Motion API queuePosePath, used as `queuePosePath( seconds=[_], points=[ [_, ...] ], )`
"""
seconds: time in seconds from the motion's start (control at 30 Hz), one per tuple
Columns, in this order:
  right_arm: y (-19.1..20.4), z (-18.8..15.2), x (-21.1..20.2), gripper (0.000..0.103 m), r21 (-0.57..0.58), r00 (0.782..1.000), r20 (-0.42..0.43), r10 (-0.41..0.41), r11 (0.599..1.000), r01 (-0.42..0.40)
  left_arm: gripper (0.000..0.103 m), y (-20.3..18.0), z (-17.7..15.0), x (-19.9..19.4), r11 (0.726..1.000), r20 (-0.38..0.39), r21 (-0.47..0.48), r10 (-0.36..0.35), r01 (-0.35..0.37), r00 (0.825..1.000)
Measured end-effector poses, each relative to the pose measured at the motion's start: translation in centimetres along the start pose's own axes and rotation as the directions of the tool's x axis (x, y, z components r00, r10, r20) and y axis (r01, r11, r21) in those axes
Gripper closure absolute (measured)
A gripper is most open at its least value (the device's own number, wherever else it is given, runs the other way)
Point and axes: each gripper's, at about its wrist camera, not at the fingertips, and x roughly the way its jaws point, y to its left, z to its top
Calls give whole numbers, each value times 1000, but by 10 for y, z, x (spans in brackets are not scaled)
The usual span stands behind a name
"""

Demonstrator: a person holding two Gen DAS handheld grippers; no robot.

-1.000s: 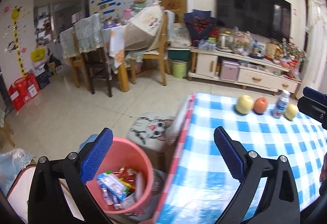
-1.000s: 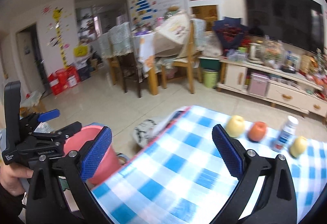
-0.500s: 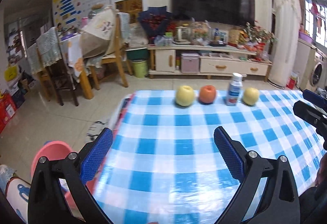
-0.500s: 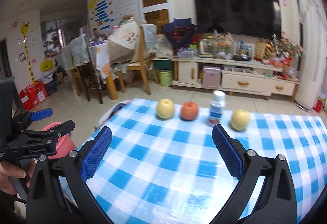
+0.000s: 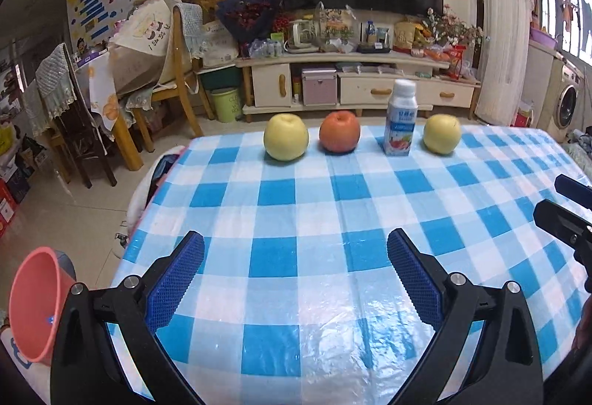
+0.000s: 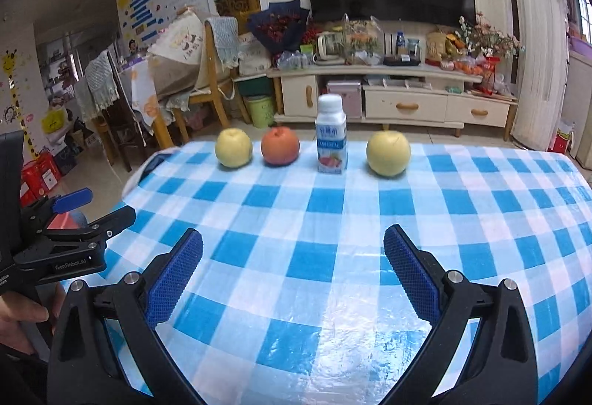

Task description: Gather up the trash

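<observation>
Upper centre: a row on the table (image 5: 296, 220), left to right: apple (image 5: 285, 141), second apple (image 5: 339, 131), bottle (image 5: 400, 124), third apple (image 5: 441, 134). Lower left: bin (image 5: 33, 301), beside the table.

We can't see inside the pink bin (image 5: 35, 305): only its outer wall and rim show, partly behind the left gripper (image 5: 296, 279) frame. In the right wrist view the bin (image 6: 61, 220) is a sliver behind the left gripper (image 6: 94, 211). Right gripper (image 5: 571, 205) is cut off by the frame edge. Bottle (image 6: 331, 140) label print is too small to read.
</observation>
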Motion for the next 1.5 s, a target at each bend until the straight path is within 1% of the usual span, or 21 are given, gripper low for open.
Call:
queuePosePath(
  seconds=[0.07, 0.27, 0.37, 0.47, 0.57, 0.67, 0.73, 0.83, 0.97, 1.1, 1.23, 1.3, 1.5],
  points=[
    [0, -7, 11, 4, -6, 1000, -1, -15, 1000, 15, 5, -2, -5, 19, 1000, -23, 7, -1, 1, 1000],
    [-4, -22, 48, 4, 4, 996, -85, 3, 1000, -3, 5, 2, -20, 69, 1000, -91, -4, 4, -4, 996],
    [-4, -27, 61, 4, 1, 994, -113, 1, 1000, -1, 5, 2, -28, 85, 1000, -111, -19, -4, 2, 994],
    [-2, -27, 74, 4, -7, 991, -135, -1, 1000, 0, 5, 0, -33, 93, 1000, -114, -27, -19, 16, 993],
    [-1, -24, 84, 4, -18, 990, -138, -6, 1000, 4, 5, -2, -38, 103, 1000, -141, -15, -3, 0, 990],
    [0, -25, 94, 4, -15, 988, -156, -9, 1000, 7, 5, 5, -38, 109, 998, -172, -56, -16, 7, 985],
    [-1, -28, 101, 4, -4, 984, -179, -9, 1000, 9, 5, 7, -39, 115, 998, -201, -67, -23, 9, 979],
    [-3, -35, 108, 4, 12, 977, -210, -35, 999, 39, 5, 3, -41, 124, 999, -246, -50, -22, 10, 969],
    [-6, -40, 117, 4, 28, 967, -249, -63, 997, 72, 5, -4, -42, 128, 999, -268, -24, -28, 23, 963],
    [-8, -41, 120, 4, 27, 960, -267, -83, 995, 93, 5, -4, -42, 128, 999, -271, -28, -37, 31, 962],
    [-12, -41, 125, 4, 43, 952, -293, -91, 993, 109, 4, 1, -42, 130, 997, -281, -59, -69, 55, 957],
    [-14, -41, 125, 4, 47, 950, -297, -94, 992, 113, 4, 1, -42, 130, 997, -282, -55, -65, 52, 957],
    [-6, -42, 129, 4, -11, 936, -318, -148, 988, 153, 4, 0, -42, 130, 997, -282, -55, -66, 53, 957]
  ],
)
